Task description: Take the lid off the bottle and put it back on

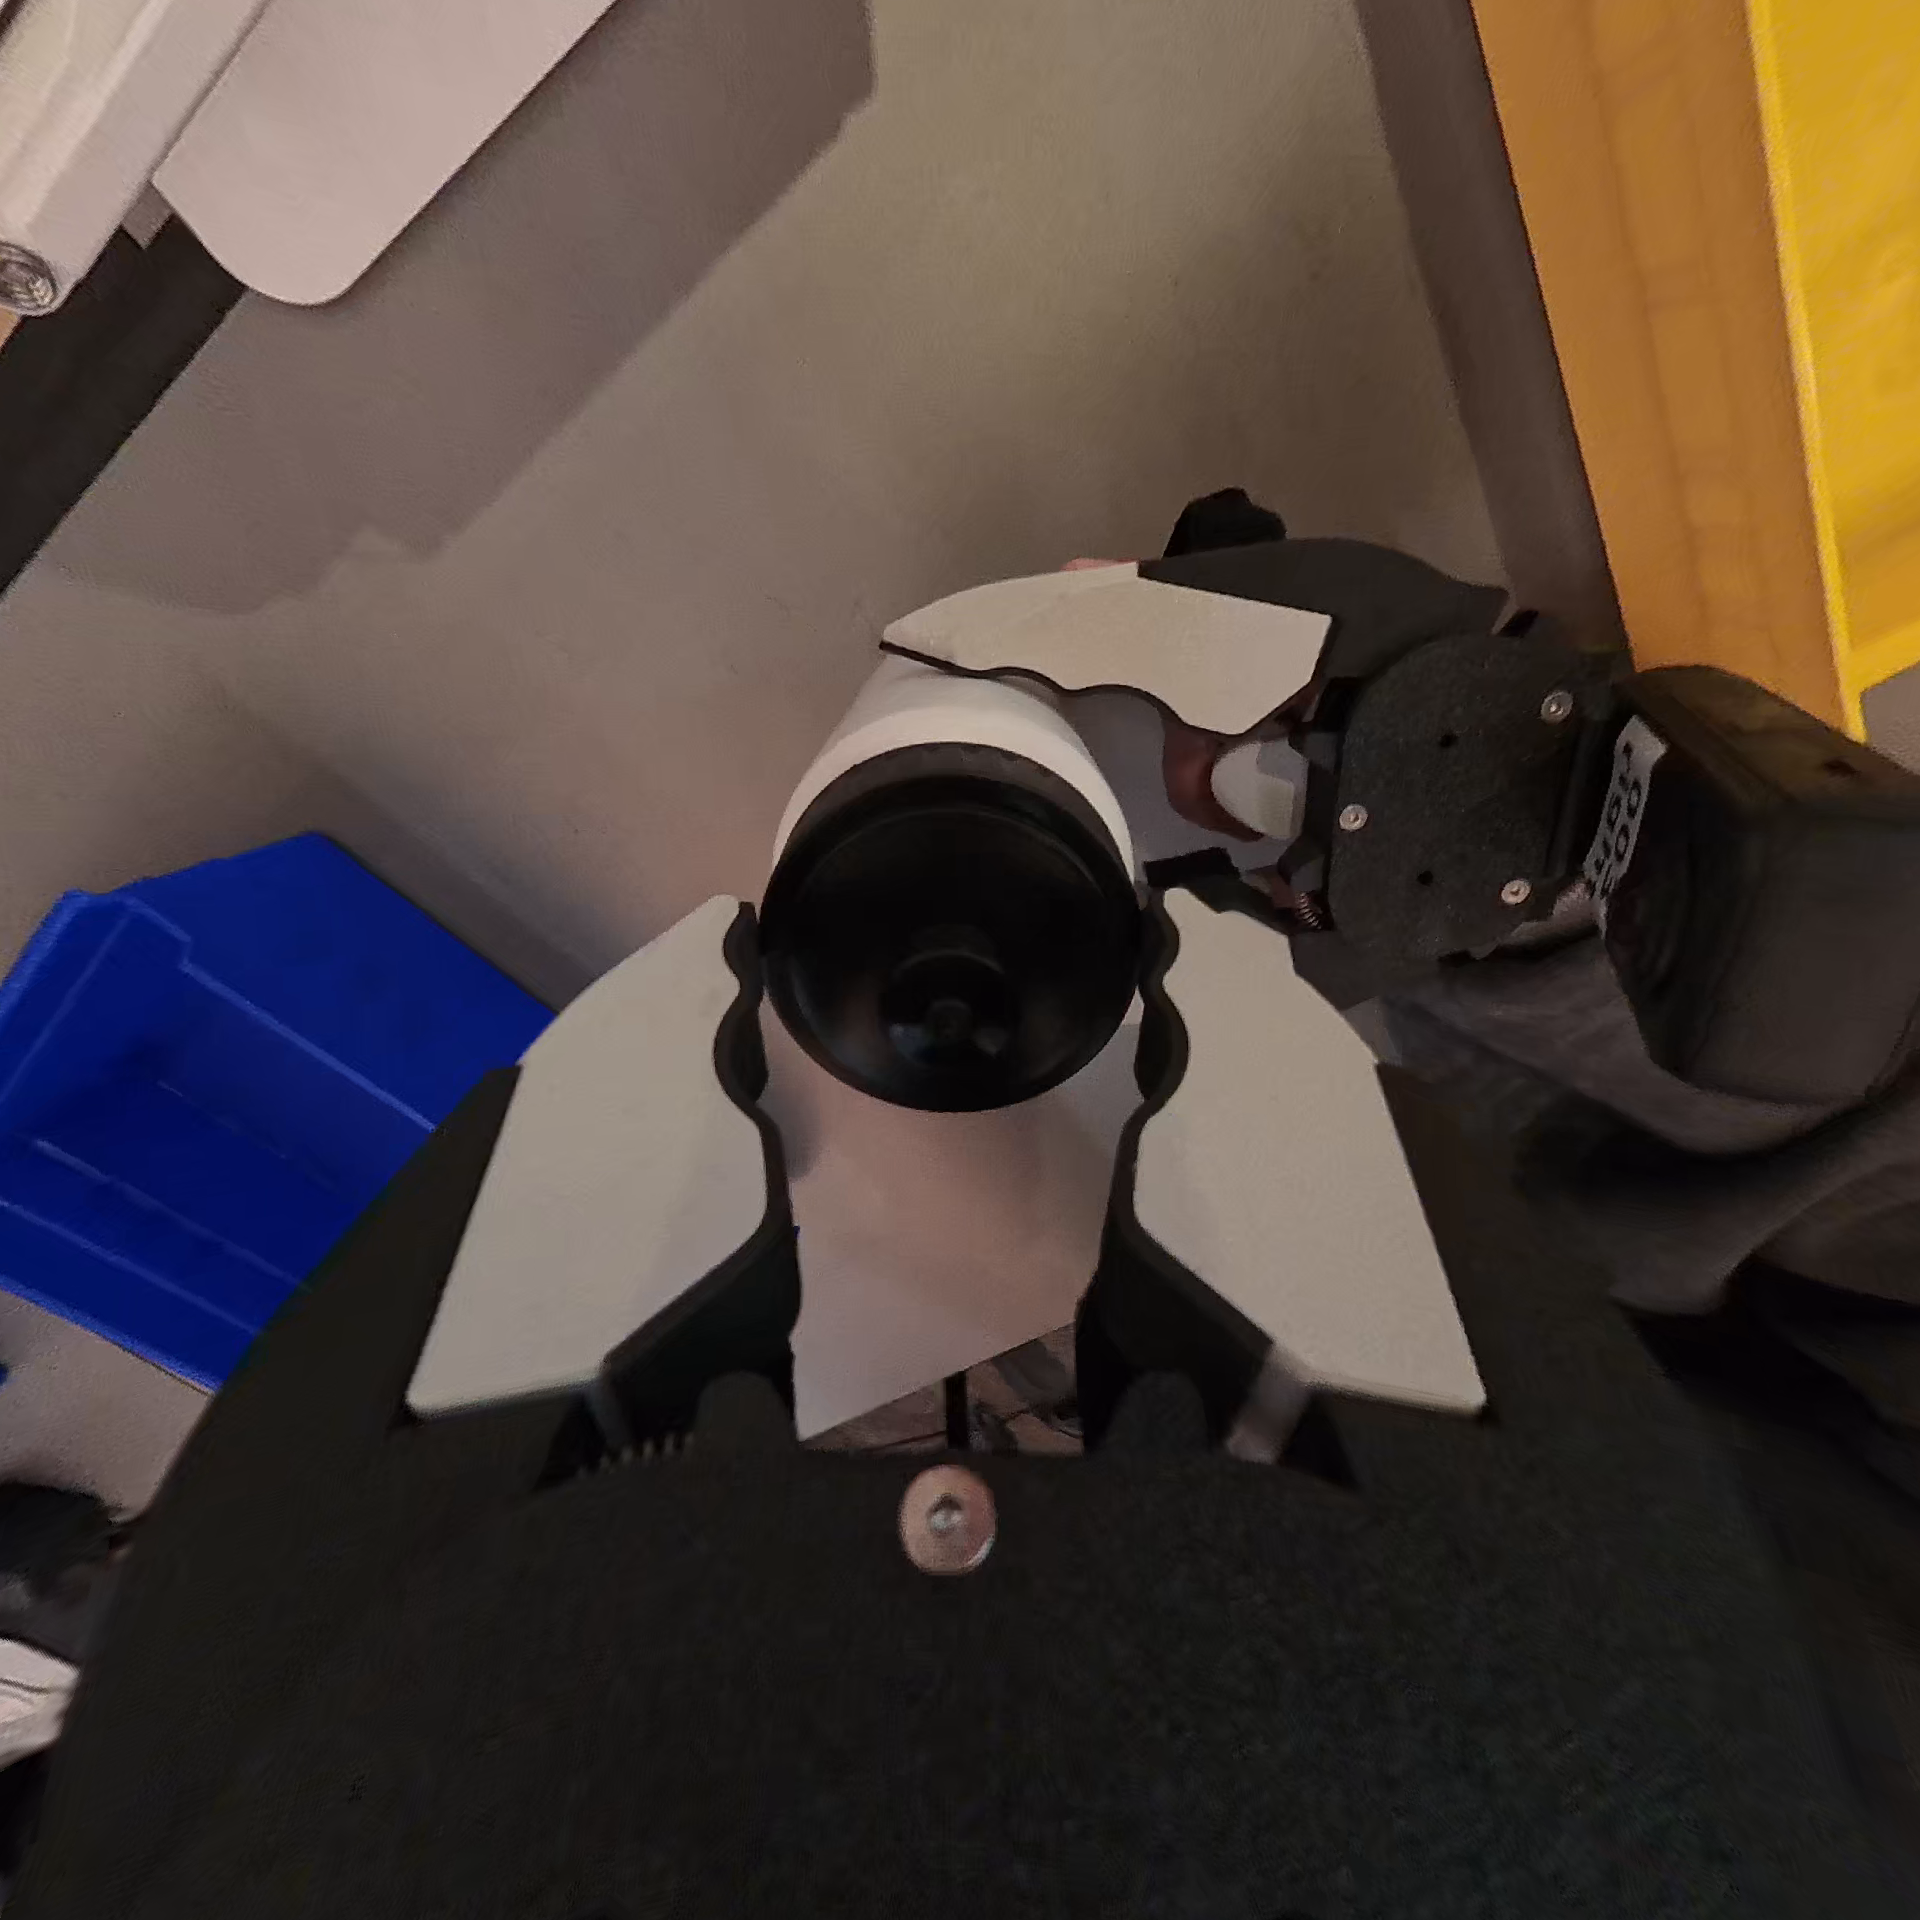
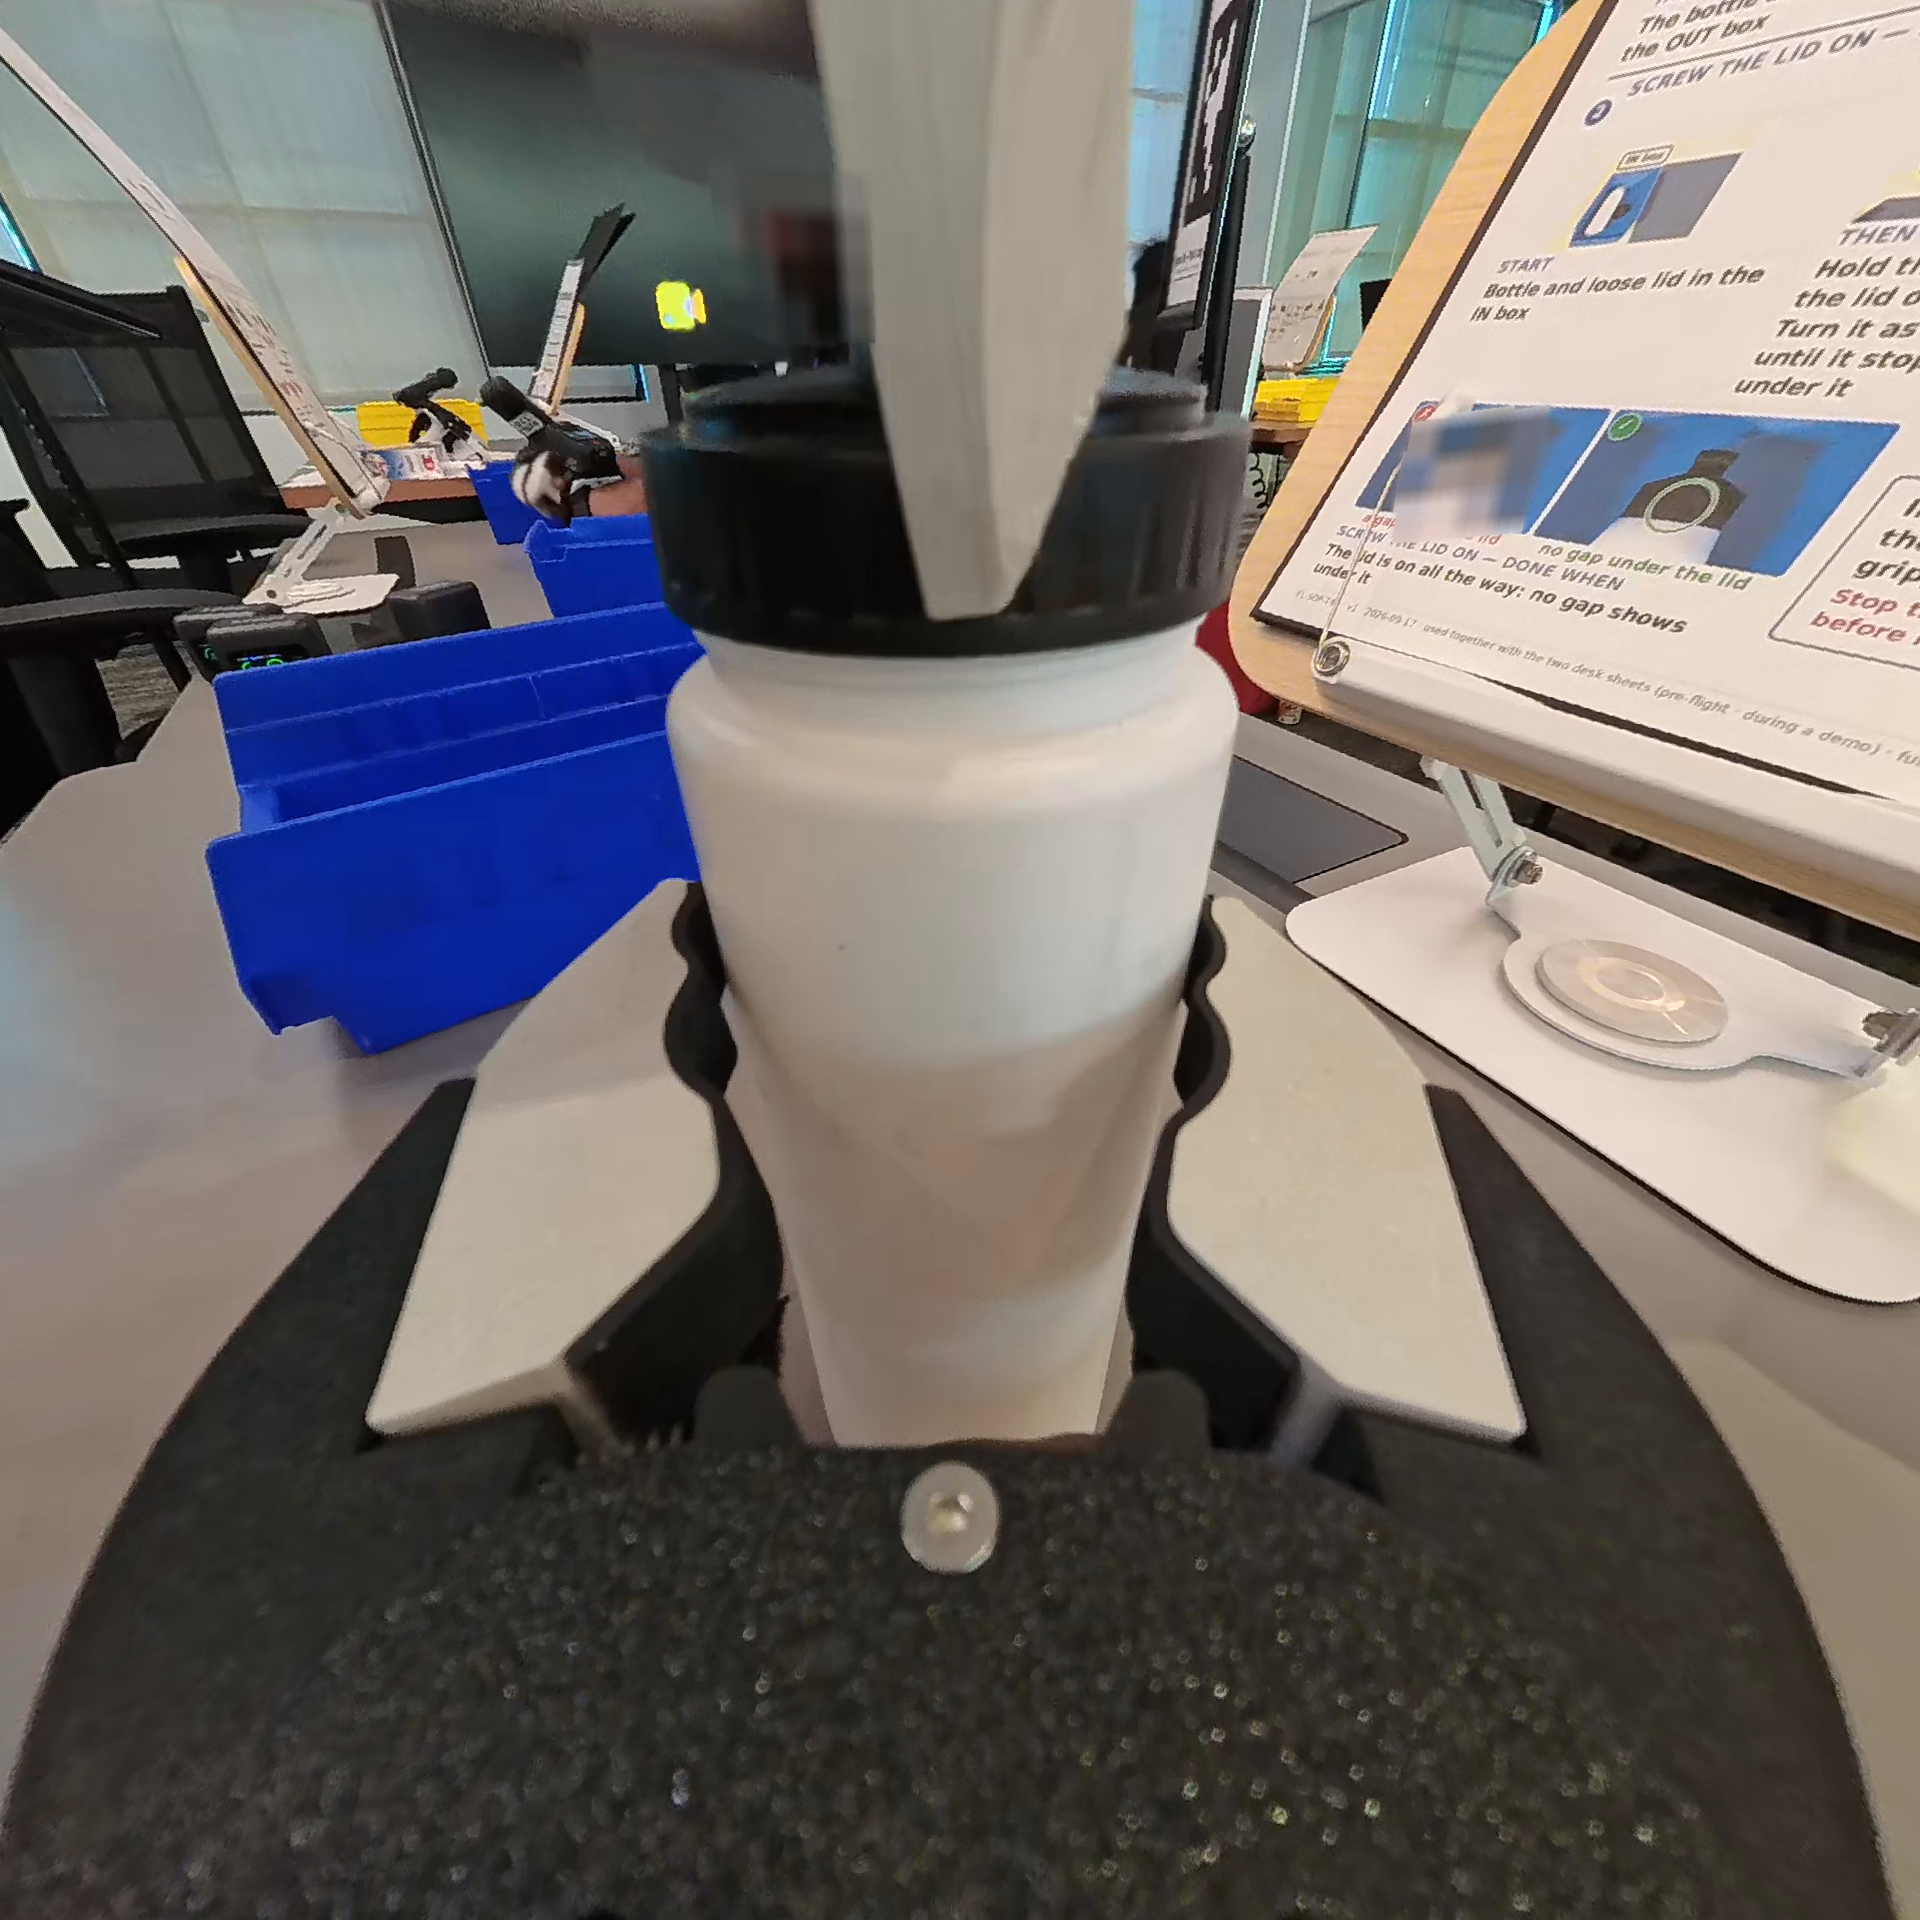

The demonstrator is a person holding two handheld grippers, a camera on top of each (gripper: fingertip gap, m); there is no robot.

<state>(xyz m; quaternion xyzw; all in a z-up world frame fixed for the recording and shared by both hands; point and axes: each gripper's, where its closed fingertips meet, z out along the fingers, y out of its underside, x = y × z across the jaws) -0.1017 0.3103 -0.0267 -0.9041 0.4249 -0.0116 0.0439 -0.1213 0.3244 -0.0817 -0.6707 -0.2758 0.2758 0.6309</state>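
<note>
The right gripper (image 2: pixel 951 997) is clamped on the white bottle (image 2: pixel 951 883) at mid-frame, which stands upright with its long axis vertical. From above, the left gripper (image 1: pixel 951 971) is closed around the black lid (image 1: pixel 951 935), seated on the bottle's neck. At upper right an instruction sheet (image 2: pixel 1662 364) bears printed text on a stand.

Left gripper (image 1: pixel 951 997) points down from above, fingers closed on the lid (image 1: pixel 948 940). Right gripper (image 2: pixel 951 1039) level, from the side, fingers clamped round the bottle (image 2: pixel 951 883) body.
</note>
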